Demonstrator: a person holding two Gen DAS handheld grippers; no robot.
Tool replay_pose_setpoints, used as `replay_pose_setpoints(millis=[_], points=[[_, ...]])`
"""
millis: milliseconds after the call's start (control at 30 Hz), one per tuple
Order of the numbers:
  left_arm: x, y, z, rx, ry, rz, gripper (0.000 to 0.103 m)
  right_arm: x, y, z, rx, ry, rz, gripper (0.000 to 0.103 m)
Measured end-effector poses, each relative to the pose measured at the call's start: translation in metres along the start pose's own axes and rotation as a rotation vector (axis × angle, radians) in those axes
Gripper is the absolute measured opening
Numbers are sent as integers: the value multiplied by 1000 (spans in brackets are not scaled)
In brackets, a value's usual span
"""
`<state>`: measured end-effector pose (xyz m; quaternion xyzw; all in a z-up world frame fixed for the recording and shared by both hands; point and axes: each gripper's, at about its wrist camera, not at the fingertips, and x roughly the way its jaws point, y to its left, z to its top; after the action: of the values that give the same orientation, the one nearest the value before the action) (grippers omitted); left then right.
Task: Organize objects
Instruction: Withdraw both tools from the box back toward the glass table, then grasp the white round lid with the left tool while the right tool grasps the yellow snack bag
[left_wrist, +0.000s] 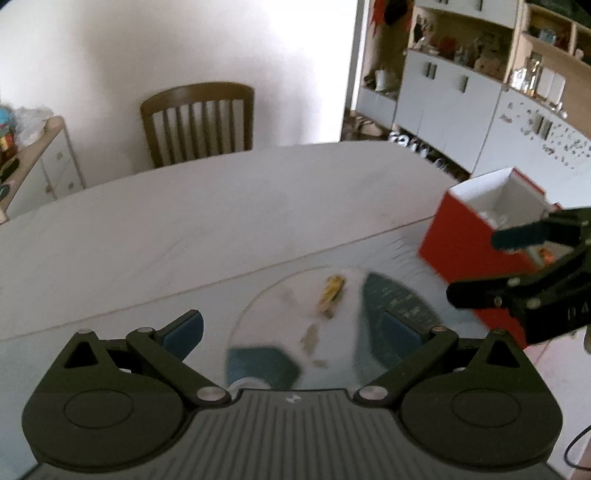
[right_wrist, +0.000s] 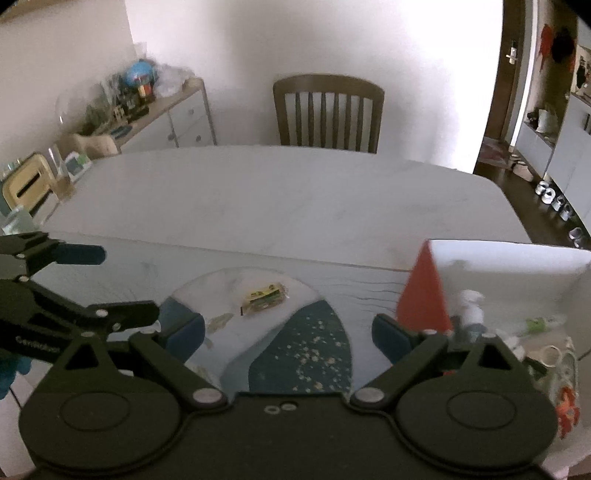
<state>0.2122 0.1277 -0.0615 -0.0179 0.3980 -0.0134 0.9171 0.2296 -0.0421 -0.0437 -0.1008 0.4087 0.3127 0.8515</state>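
We hold both tools above the near edge of the surface (right_wrist: 280, 192), over a placemat (right_wrist: 303, 332) with a blue and white pattern. The left hand-held gripper (left_wrist: 291, 328) has its jaws spread wide and nothing is between them. The right hand-held gripper (right_wrist: 288, 334) is wide open too, and empty.

The small yellow packet (right_wrist: 263, 297) lies flat on the pale middle part of the placemat, apart from both tools. Beside it, toward the near edge, there are one or two pale scraps (right_wrist: 218, 320), too blurred for us to name. The red box (right_wrist: 424, 295) stands open at the right edge of the surface, and several small things already lie inside it; we cannot tell exactly what they are.

We judge that the packet is the next thing to collect and that the box is its place. To do this well, we should lower one tool until the two fingers stand on both sides of the packet, close to the mat, because the packet is thin and flat. It is better to close across its short side. The wrapper looks smooth, so it may slip; we should close slowly and lift only when it is firmly held. The other tool should stay away, so that the two do not collide.
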Motion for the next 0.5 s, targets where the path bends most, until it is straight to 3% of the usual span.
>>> replay_pose_setpoints(millis=[233,500], points=[[22,32,-22,-36,50,5,103,46,16,6,-44,61,-13,97],[49,42,-43,-21,101,15,103,89,23,7,-59,136,-36,97]])
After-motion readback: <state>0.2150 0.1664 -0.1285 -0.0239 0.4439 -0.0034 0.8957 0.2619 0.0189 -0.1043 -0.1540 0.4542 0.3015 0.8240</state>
